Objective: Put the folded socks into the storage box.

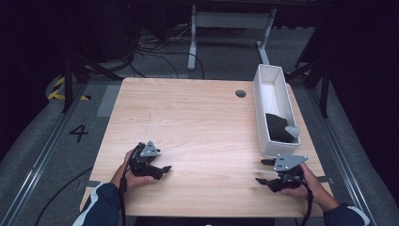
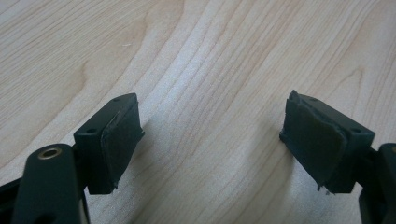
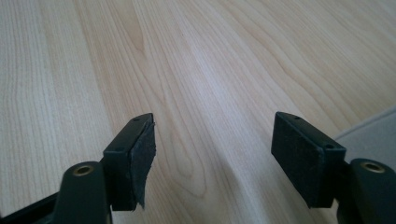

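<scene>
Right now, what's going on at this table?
A person holds a two-jaw gripper in each hand over a wooden table. The left gripper and the right gripper are both open with nothing between the jaws, resting low near the table's front edge. A long white bin stands along the right side, with dark items lying at its near end.

light: bright tabletop, dark surroundings | glare: soft sheen | focus: sharp
</scene>
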